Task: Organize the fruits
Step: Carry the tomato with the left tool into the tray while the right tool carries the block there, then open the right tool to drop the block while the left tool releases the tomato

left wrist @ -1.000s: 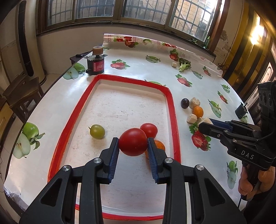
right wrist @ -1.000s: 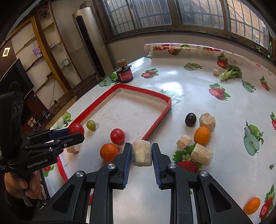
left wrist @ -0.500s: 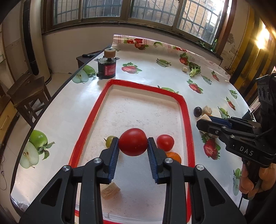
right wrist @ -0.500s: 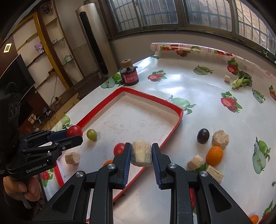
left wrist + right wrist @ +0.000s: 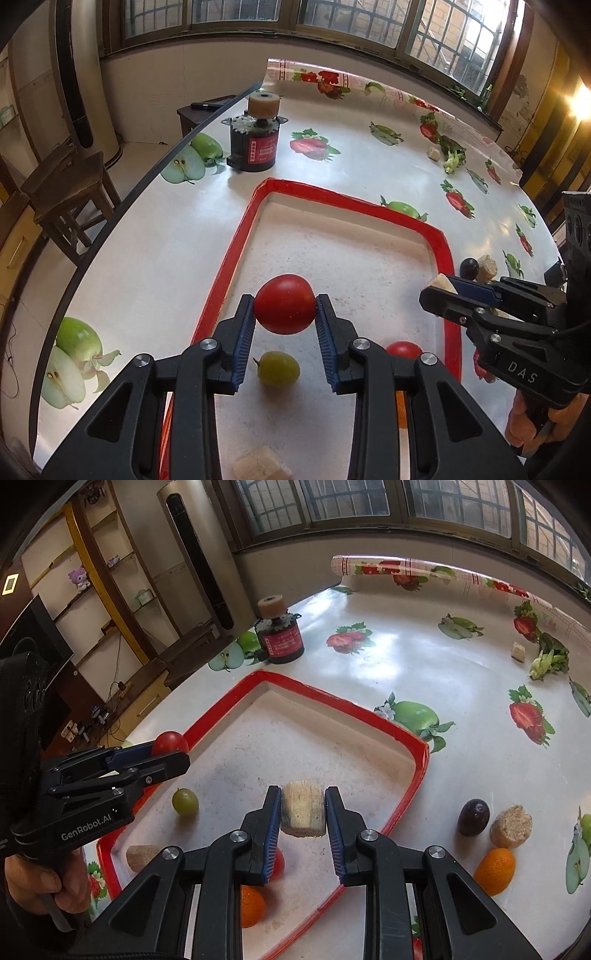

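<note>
The left hand-held gripper (image 5: pixel 284 316) is closed on a large red tomato (image 5: pixel 284 303), which is pinched between the two blue-padded fingers and held above the near left part of the red-rimmed tray (image 5: pixel 445 254). In the right wrist view the same hand-held gripper is seen from the side at the tray's left rim, the tomato showing at its tip. The right hand-held gripper (image 5: pixel 303 814) is clamped on a pale cylindrical block (image 5: pixel 303 808), carried over the inside of the tray, towards its right half.

On the tray floor a green grape (image 5: pixel 278 373) is seen below the held tomato, and a smaller red tomato (image 5: pixel 404 349) lies near the right rim. An orange (image 5: pixel 252 906) and a tan block (image 5: pixel 142 856) are also found in the tray, close to its near edge; the orange is partly hidden behind the right hand-held gripper's frame.

Outside the tray, on the fruit-printed tabletop (image 5: pixel 406 657), a dark plum (image 5: pixel 473 816), a round cork-like block (image 5: pixel 511 825) and a second orange (image 5: pixel 495 870) are grouped near one another to the right. A black cylindrical motor with a red label (image 5: pixel 280 637) is placed beyond the tray's far corner, and a leafy green vegetable (image 5: pixel 548 661) with a small pale block (image 5: pixel 518 652) beside it is seen far to the right.
</note>
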Demonstrator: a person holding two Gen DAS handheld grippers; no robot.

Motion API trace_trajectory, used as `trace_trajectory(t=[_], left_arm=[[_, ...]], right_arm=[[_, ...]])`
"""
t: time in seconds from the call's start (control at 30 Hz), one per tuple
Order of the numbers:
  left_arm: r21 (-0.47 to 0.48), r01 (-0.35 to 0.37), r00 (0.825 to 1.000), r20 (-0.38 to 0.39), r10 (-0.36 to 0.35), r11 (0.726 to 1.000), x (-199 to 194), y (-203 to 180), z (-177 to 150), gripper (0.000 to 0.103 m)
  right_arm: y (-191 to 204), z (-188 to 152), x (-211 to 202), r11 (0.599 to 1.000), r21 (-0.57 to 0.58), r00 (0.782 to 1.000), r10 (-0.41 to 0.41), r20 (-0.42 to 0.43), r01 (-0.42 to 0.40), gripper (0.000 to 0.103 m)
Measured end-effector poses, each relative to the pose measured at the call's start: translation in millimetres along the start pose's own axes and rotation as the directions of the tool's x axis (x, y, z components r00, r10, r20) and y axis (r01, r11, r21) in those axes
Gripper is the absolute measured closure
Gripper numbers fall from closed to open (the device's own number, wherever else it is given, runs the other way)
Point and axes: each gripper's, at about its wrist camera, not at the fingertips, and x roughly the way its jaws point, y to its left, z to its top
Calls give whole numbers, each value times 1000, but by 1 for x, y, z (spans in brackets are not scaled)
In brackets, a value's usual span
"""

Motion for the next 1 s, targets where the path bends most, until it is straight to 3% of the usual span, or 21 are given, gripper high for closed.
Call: trace_trajectory(t=[0.47,0.57,1.0], left_arm=[[19,-9,996,-87,11,1000,38,-3,-5,72],[13,-7,996,-94,8,1000,37,-2,-6,72],[17,-50,997,-66,51,999,13,-3,-17,72]], right_arm=[[-3,-9,41,1000,-27,997,-12,-75,10,77],[-1,-9,40,999,-39,997,-9,-77,6,71],[-9,-15,-13,1000,-10,999,-20,32,20,55]])
